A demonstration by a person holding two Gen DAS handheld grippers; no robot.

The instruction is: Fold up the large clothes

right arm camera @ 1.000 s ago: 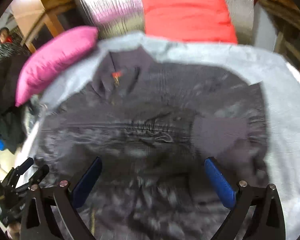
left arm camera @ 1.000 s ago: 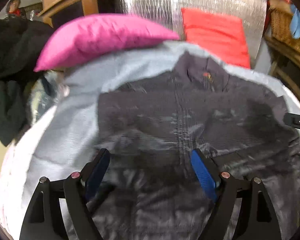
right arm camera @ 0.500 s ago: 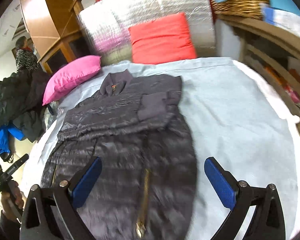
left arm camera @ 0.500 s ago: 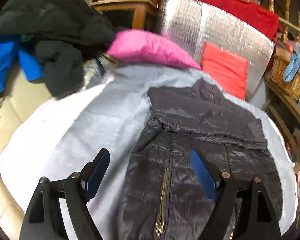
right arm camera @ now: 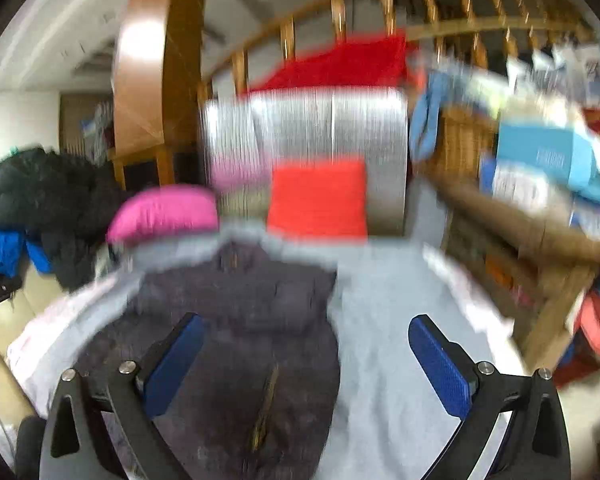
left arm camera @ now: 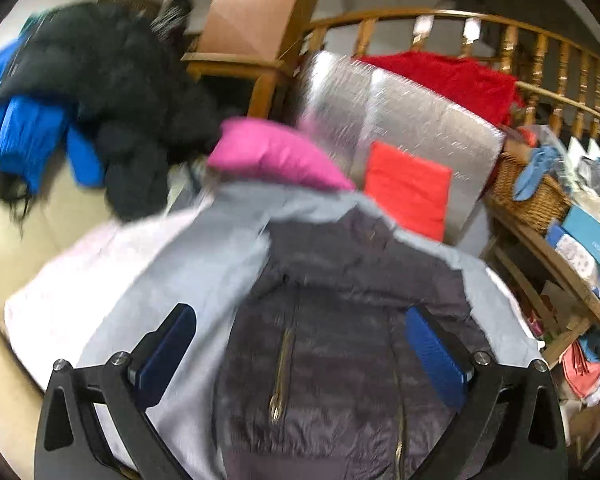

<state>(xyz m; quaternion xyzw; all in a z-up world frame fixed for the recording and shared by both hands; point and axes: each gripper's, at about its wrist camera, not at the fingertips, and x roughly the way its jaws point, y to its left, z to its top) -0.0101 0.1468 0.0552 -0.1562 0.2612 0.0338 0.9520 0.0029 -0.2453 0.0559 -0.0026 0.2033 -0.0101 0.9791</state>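
Dark puffer jacket (left arm camera: 340, 340) lies flat on a grey sheet (left arm camera: 180, 280), collar at 12 o'clock, zipper running toward 6 — sleeves folded across the chest. Left gripper (left arm camera: 300, 348) hangs above the jacket's lower half, jaws wide and just opened further, nothing between them. Right gripper (right arm camera: 306, 356) sits over the jacket's edge at 3 o'clock, jaws wide, empty. Pink pillow (left arm camera: 276, 152) at 11 o'clock, red cushion (left arm camera: 408, 188) at 1 o'clock — both views blurred.
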